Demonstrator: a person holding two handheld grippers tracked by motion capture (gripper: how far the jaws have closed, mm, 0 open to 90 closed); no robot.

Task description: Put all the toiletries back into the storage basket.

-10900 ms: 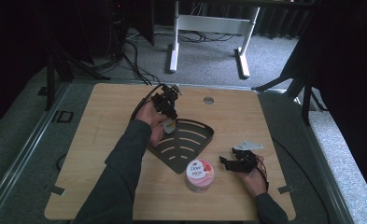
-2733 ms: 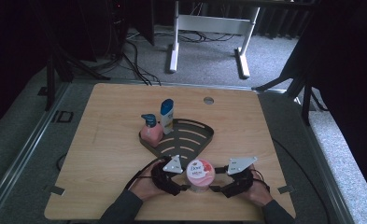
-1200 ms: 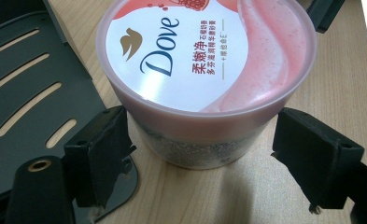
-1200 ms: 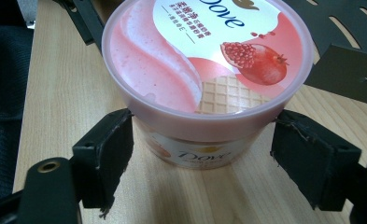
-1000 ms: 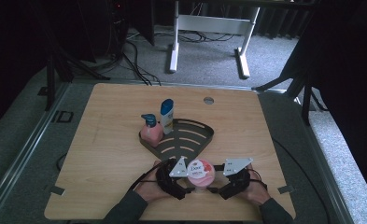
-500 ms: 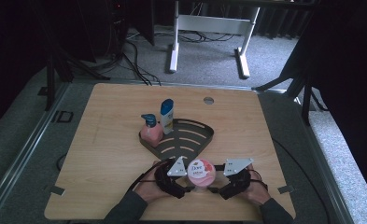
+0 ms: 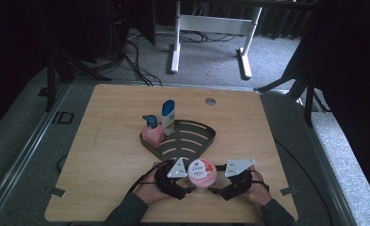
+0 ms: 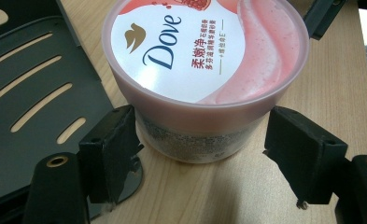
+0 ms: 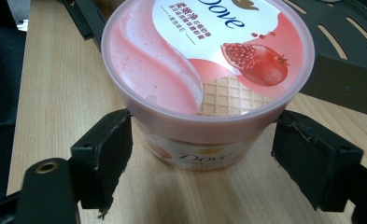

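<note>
Standing on the tabletop (image 7: 102, 155) just before the dark rack (image 7: 192, 141), the Dove tub (image 7: 201, 173) looks stiff, smooth and perhaps slippery; I would grip its wall under the lid rim. The left tongs (image 8: 200, 163) and right tongs (image 9: 202, 158) are both spread around it, perhaps not touching. Compared with a moment earlier, the tongs have come closer.
</note>
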